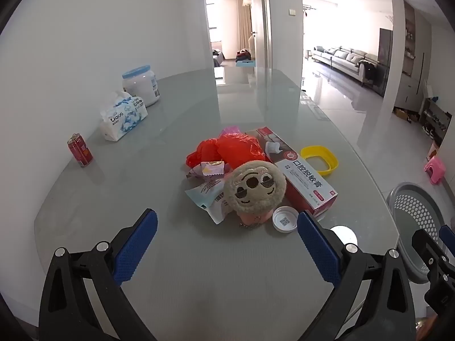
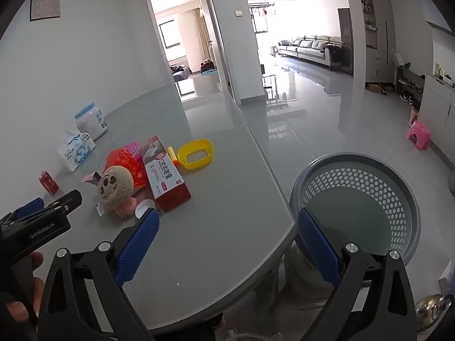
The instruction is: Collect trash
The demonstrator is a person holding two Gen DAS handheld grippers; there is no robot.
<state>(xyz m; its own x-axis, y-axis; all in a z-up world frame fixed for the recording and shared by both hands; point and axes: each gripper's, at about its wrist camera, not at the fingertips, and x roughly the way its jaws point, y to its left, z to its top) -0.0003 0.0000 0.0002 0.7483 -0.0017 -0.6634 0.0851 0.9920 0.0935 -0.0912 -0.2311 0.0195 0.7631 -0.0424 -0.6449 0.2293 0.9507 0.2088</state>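
Table (image 1: pixel 170 270): grey glossy glass top, rounded edge, set against a white wall. Beyond it, a doorway to a bedroom and an open living room with a grey sofa (image 1: pixel 341 56); pale polished floor tiles; a pink stool (image 2: pixel 418 134) by the cabinets.

Bin: grey perforated basket (image 2: pixel 398 187) on the floor just beside the table's right edge, mouth upward.

Trash pile, mid-table:
- Red plastic bag (image 1: pixel 227 149), crumpled, at the far side.
- Toothpaste box (image 1: pixel 301 170), red and white, lying flat; long axis runs from the far left toward the near right, near end pointing to the table's right edge.
- Torn paper wrappers (image 1: pixel 207 190), flat, left of the plush.
- White round lid (image 1: pixel 284 218), flat, touching the box's near end.
- Plush doll head (image 1: pixel 254 189), face upward, resting on the pile.
- Yellow oval ring (image 1: pixel 320 159), just beside the box.

Along the wall: red drink can (image 1: pixel 80 150) upright, tissue pack (image 1: pixel 123 115), white jar with blue lid (image 1: pixel 141 85).

Left tool (image 1: pixel 227 244): fingers apart, empty, over the table short of the pile.
Right tool (image 2: pixel 227 244): fingers apart, empty, straddling the table edge with the basket beyond.
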